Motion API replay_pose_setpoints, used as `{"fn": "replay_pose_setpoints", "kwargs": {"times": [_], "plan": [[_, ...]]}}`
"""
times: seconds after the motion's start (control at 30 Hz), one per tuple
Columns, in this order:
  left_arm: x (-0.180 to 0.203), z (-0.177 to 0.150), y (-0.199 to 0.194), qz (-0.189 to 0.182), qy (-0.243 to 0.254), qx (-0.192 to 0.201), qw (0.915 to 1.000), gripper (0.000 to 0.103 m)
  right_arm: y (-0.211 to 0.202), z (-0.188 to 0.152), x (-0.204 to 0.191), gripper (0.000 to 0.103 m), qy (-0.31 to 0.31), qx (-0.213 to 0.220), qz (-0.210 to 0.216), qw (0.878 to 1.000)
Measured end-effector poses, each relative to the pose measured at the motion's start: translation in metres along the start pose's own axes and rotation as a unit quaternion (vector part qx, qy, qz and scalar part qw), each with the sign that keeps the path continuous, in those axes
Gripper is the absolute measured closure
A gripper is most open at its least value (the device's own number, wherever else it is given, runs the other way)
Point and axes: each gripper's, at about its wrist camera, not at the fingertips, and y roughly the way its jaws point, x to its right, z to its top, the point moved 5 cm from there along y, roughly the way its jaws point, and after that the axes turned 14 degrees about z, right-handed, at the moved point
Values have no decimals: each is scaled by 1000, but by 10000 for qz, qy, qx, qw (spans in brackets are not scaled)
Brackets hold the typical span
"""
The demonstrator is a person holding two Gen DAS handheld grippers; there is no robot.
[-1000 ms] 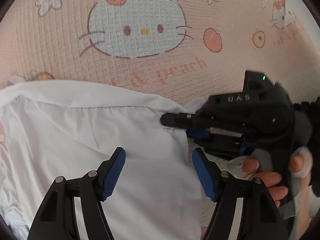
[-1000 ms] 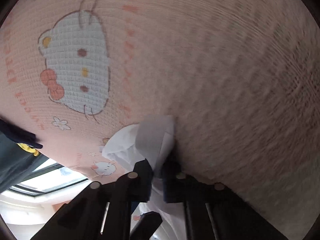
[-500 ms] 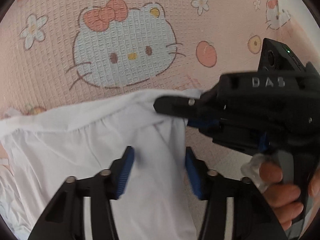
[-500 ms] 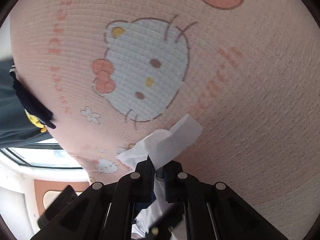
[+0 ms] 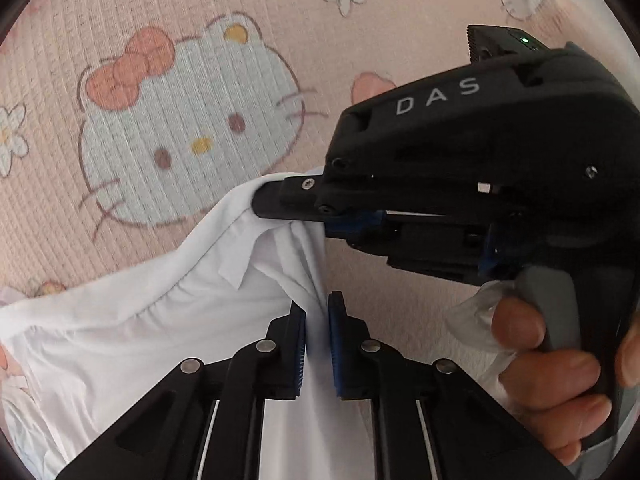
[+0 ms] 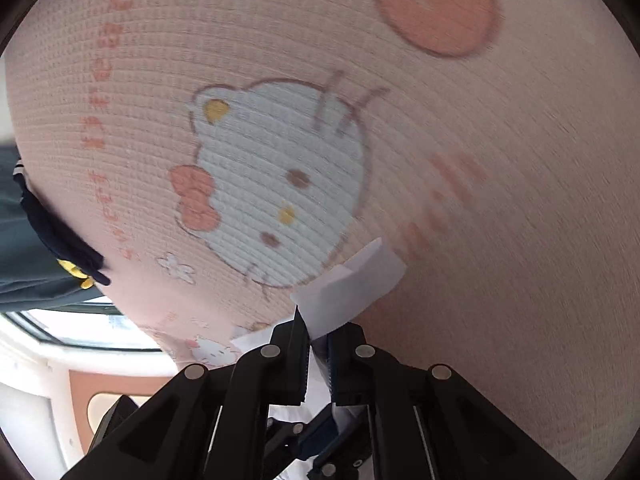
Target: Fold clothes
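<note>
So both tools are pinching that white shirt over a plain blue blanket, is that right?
Not quite: the blanket is pink with cartoon cats, flowers and peaches, not plain blue, as the left wrist view shows. The rest holds: the left tool and the right tool are both shut on the white shirt.

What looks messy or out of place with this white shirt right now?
The white shirt lies bunched and wrinkled on the pink blanket, one corner lifted. The left gripper has just closed its jaws on the cloth; the right gripper pinches the corner. Nothing looks torn or spilled.
</note>
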Motion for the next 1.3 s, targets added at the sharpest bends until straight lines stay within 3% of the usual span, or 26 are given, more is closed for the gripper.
{"fn": "replay_pose_setpoints", "kwargs": {"times": [0.17,0.3,0.4,0.57,0.6,0.63,0.67,0.73,0.77,0.8,0.87,0.9,0.93,1.0,1.07,1.2,1.3], "plan": [[-8,22,3,-209,-305,-71,9993,94,4,24,-14,98,-546,-219,-525,9969],[-7,37,8,-150,-380,47,9992,94,-2,35,-17,98,-430,-79,-362,9984],[-1,42,14,-62,-270,23,9996,94,0,40,-16,98,-636,-107,-586,9962],[6,42,21,-69,-206,65,9997,94,-9,49,-4,95,-609,61,-461,9971],[5,41,21,-183,-295,29,9994,94,-11,49,-4,93,-679,178,-650,9954],[4,40,22,-297,-385,-10,9988,94,-13,48,-3,86,-749,296,-839,9932],[3,39,24,-414,-496,-114,9978,93,-15,48,-3,57,-818,414,-1027,9905],[-5,39,28,-560,-743,-332,9951,89,-20,48,-3,17,-947,648,-1364,9840],[-7,39,26,-578,-789,-348,9946,86,-24,50,-7,17,-947,751,-1192,9855],[-10,41,20,-508,-740,-215,9957,76,-29,52,-12,17,-919,809,-872,9886],[-15,43,7,-355,-646,53,9973,58,-40,56,-18,17,-834,902,-659,9902],[-18,45,1,-322,-636,122,9974,41,-47,58,-22,17,-850,990,-761,9885],[-20,45,-4,-366,-652,132,9971,31,-52,60,-25,17,-884,1051,-899,9864],[-25,45,-15,-557,-772,154,9953,30,-58,59,-34,17,-962,995,-1046,9848],[-28,43,-23,-662,-845,133,9941,30,-56,54,-42,17,-1035,668,-1155,9856],[-45,31,-40,-629,-1055,13,9924,30,-35,23,-56,16,-1175,337,-1839,9753],[-54,14,-51,-722,-1221,-140,9898,30,-34,3,-64,16,-1064,343,-1762,9780]]}}
